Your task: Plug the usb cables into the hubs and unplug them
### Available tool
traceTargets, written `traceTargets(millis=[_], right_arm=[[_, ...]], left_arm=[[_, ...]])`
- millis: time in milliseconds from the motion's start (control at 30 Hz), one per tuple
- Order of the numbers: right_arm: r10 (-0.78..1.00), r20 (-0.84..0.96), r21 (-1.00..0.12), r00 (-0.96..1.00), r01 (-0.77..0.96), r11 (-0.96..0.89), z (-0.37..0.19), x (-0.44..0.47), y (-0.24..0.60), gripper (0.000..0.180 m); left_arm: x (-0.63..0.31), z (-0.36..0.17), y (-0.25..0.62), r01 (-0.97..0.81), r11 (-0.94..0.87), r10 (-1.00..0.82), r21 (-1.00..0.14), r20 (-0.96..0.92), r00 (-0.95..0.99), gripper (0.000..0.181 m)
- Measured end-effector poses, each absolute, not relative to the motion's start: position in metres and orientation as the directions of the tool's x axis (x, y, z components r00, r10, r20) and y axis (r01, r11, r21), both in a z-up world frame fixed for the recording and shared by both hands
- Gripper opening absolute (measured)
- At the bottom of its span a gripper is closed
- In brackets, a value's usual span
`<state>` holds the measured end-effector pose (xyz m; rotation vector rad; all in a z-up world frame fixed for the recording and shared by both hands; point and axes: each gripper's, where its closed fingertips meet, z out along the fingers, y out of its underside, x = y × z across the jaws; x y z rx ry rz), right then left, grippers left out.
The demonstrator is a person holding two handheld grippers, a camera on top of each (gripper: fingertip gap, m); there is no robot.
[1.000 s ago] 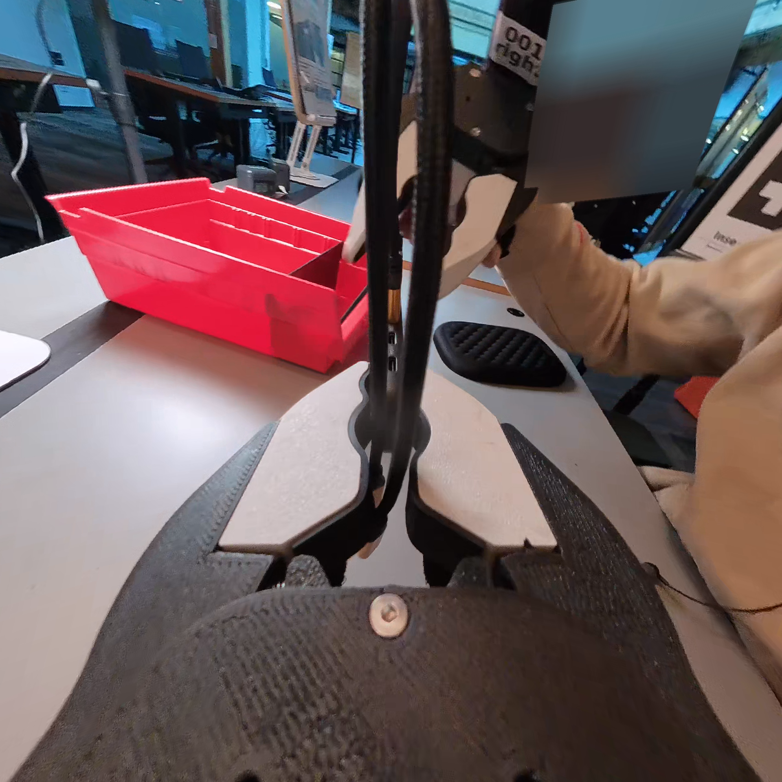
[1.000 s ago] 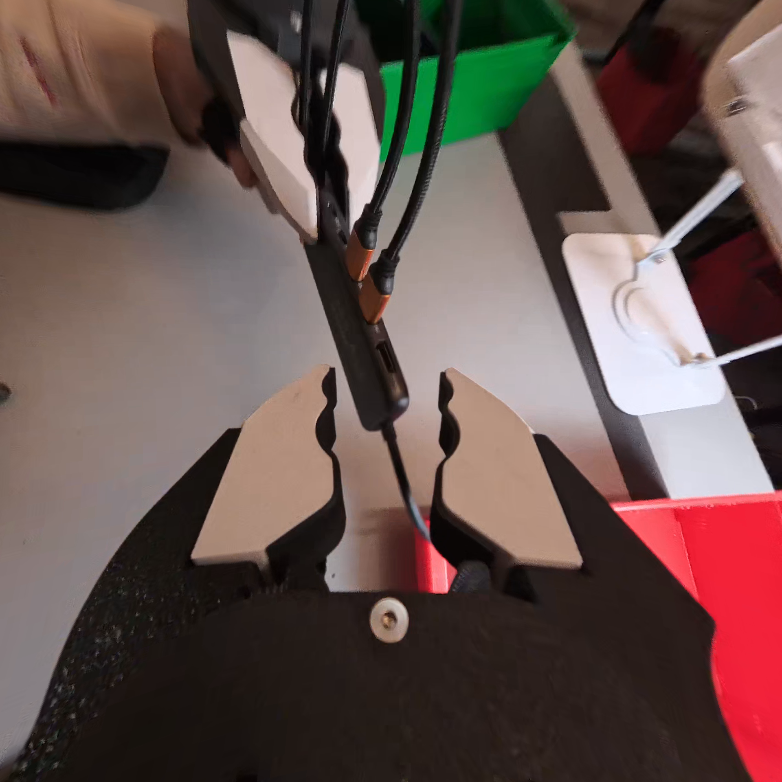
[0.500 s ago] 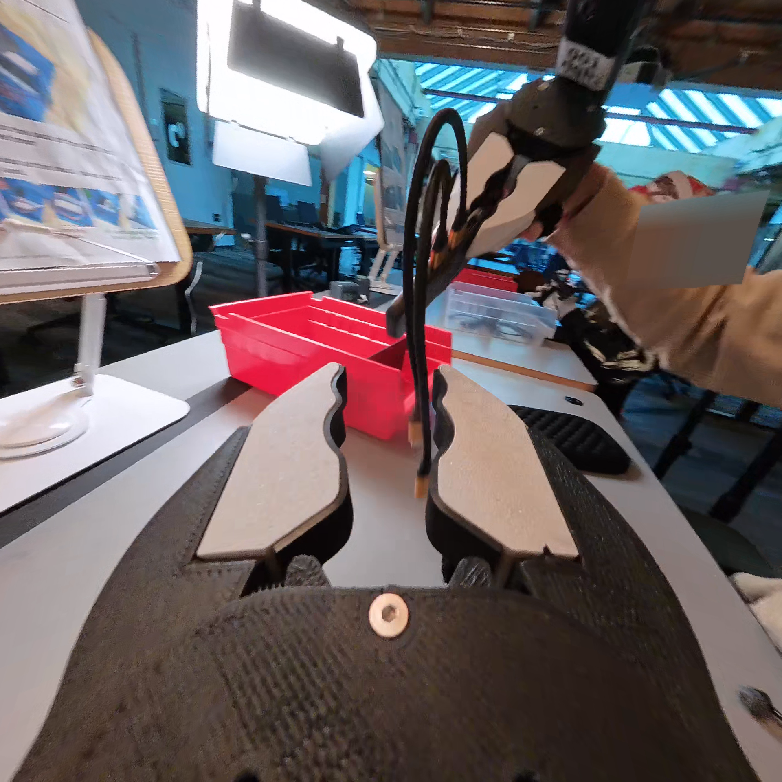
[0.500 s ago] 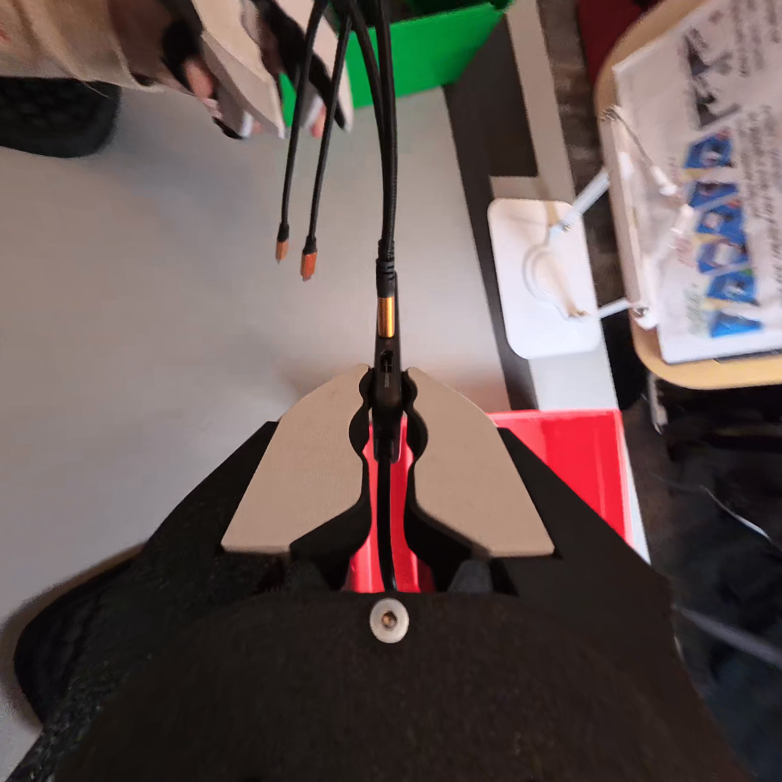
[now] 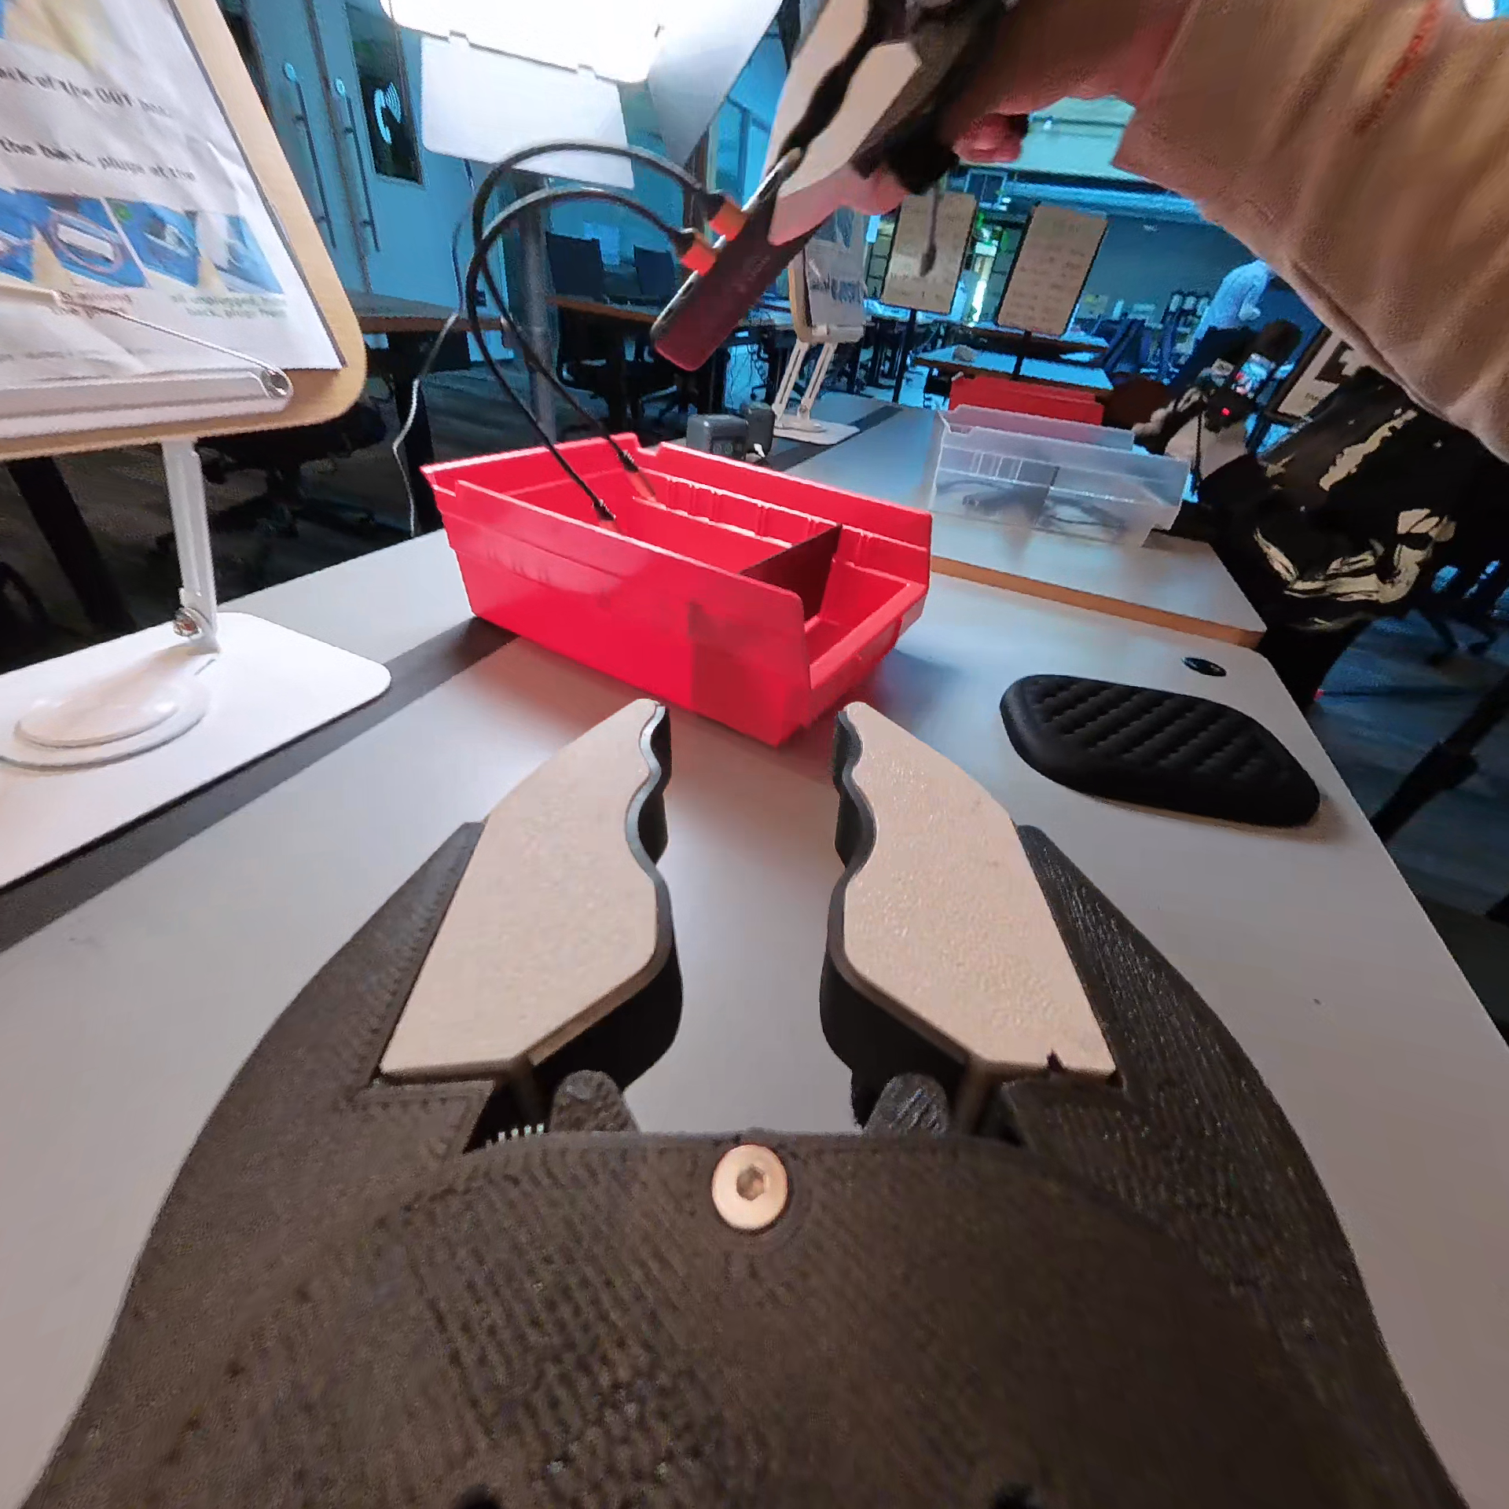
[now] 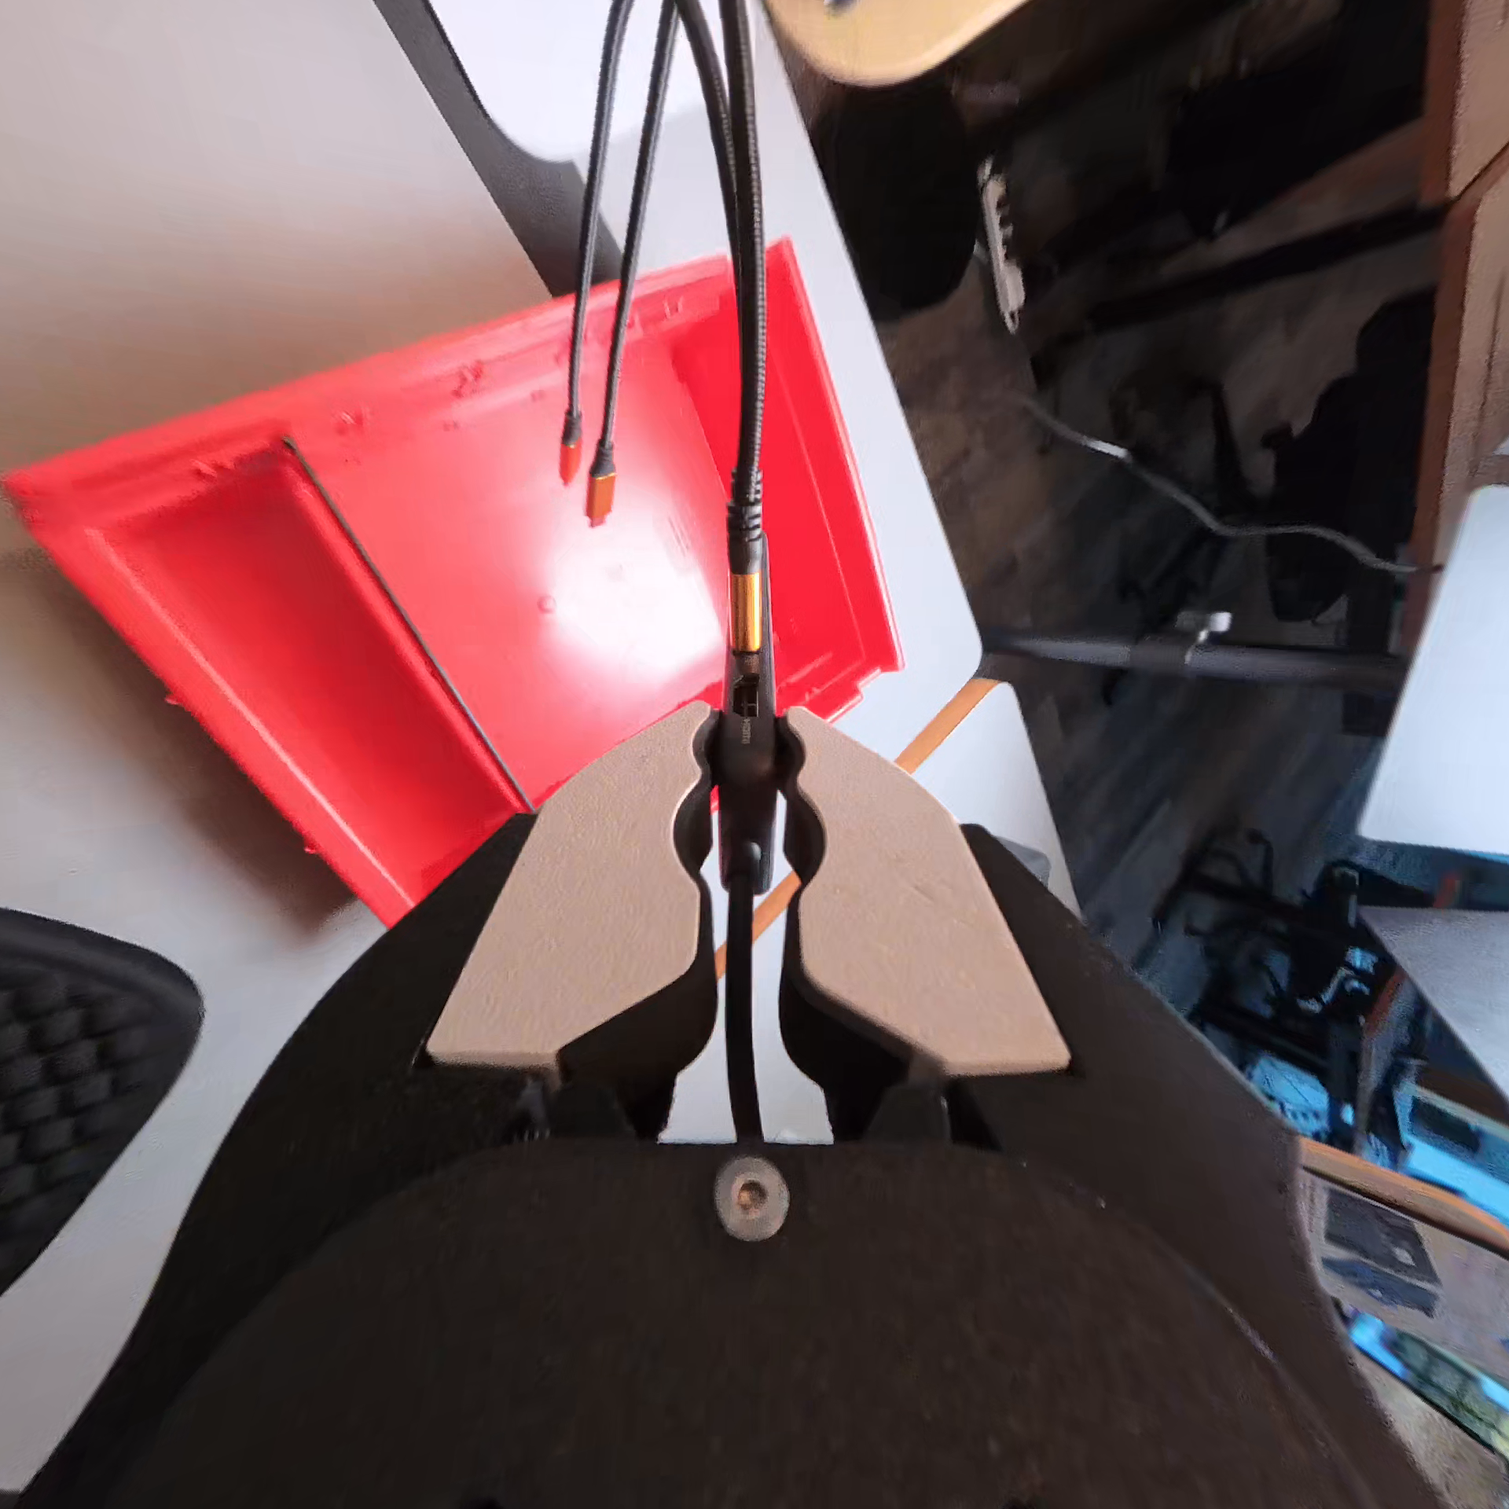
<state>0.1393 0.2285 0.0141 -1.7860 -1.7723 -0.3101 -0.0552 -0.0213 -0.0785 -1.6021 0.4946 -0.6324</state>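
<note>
The right tool [image 6: 747, 727] is clamped on a black hub [image 6: 747, 759], its two pale fingers [image 6: 604, 890] pressed against the hub's sides; in the left wrist view the same tool [image 5: 796, 175] shows at about 1 o'clock, held high by a hand [image 5: 992, 135] in a beige sleeve [image 5: 1323, 196], with the hub [image 5: 723, 298] slanting down out of it toward 7 o'clock. Two black usb cables [image 5: 490, 269] are plugged into the hub by orange-collared connectors [image 5: 709, 237], arch away toward 10 o'clock and drop so that their loose ends [image 6: 589, 474] hang over the red bin [image 5: 620, 604]. In the right wrist view those two orange-tipped ends dangle at about 11 o'clock from the tool, over the bin's larger compartment. A thin black divider [image 5: 804, 559] splits the bin.

The left tool [image 5: 750, 739] is spread wide with nothing between its fingers, low over the grey counter [image 5: 286, 882], the red bin just beyond its tips at 12 o'clock. A black textured pad [image 5: 1155, 747] lies on the counter at about 2 o'clock. At 10 o'clock a white stand [image 5: 188, 686] carries a board with a printed sheet [image 5: 122, 212]. A clear plastic bin [image 5: 1053, 482] sits on a farther counter at 1 o'clock.
</note>
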Motion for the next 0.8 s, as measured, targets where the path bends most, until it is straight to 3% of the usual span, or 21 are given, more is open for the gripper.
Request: traceTargets(millis=[33, 200, 467, 633, 800], right_arm=[[0.832, 0.55, -0.215, 0.075, 0.975, 0.054, 0.002, 0.14, 0.235, 0.012], [0.828, 0.559, -0.112, 0.051, 0.994, 0.014, -0.053, 0.128, 0.268, 0.012], [0.848, 0.485, -0.311, 0.214, 0.948, -0.062, -0.123, 0.089, 0.3, 0.013], [0.902, 0.386, -0.291, 0.192, 0.954, -0.078, -0.162, 0.089, 0.289, 0.016], [0.947, 0.287, -0.227, 0.143, 0.971, -0.078, -0.16, 0.099, 0.266, 0.033]], left_arm=[[-0.053, -0.083, -0.024, 0.035, -0.136, -0.646, -0.99, 0.115, 0.755, 0.038], [-0.049, -0.109, -0.032, 0.02, -0.203, -0.65, -0.979, 0.15, 0.745, 0.036], [-0.05, -0.121, -0.031, 0.012, -0.243, -0.652, -0.97, 0.172, 0.738, 0.036], [-0.052, -0.123, -0.03, 0.007, -0.25, -0.655, -0.968, 0.174, 0.736, 0.036], [-0.051, -0.127, -0.03, -0.001, -0.264, -0.66, -0.964, 0.18, 0.73, 0.035]])
